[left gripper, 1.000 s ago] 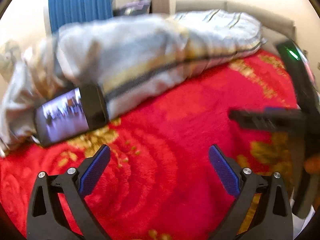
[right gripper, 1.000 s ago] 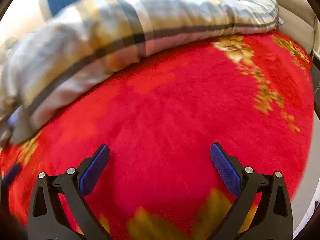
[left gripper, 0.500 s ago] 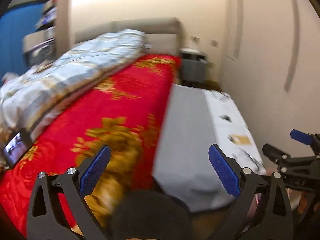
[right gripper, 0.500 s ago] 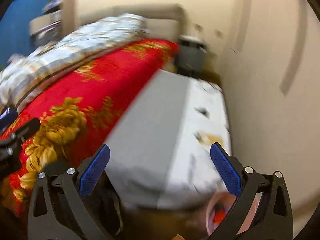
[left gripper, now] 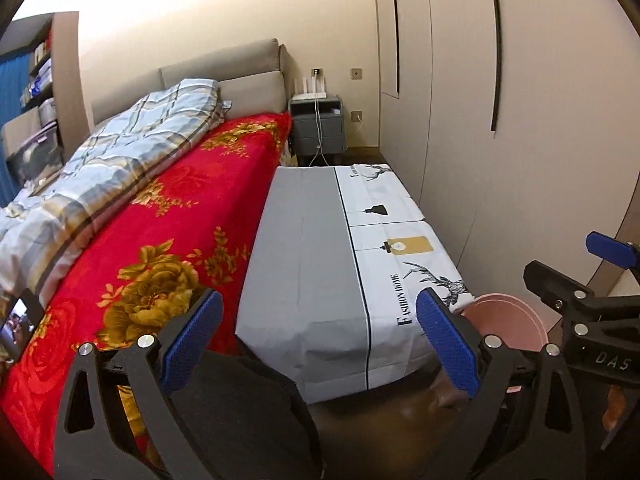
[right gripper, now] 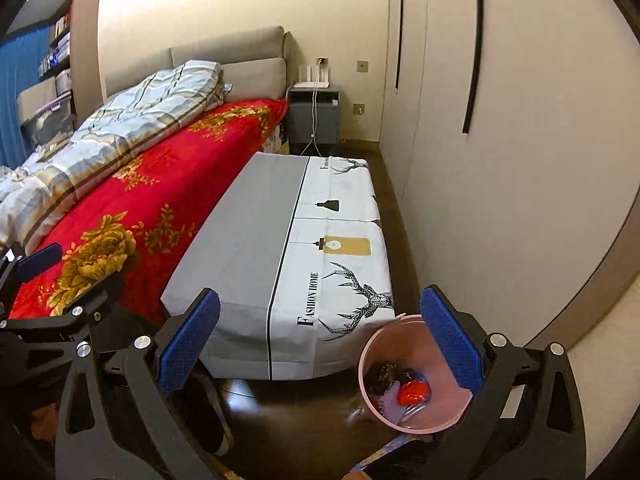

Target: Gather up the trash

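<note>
Pink bin (right gripper: pixel 416 376), lower right of the frame, already holds scraps. Left gripper (left gripper: pixel 318 344) and right gripper (right gripper: pixel 320 340) hover, jaws wide open, empty. No loose trash visible; collecting looks nearly done.

Plush red blanket (left gripper: pixel 168 208), smooth printed cloth cover (right gripper: pixel 280 232), glossy dark floor (right gripper: pixel 296 412), matt pink plastic bin (right gripper: pixel 370 364).

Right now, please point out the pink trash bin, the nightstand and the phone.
pink trash bin (right gripper: pixel 370 354): right wrist view, left rim.
nightstand (left gripper: pixel 317 125): left wrist view, drawer front.
phone (left gripper: pixel 17 322): left wrist view, lit screen.
</note>
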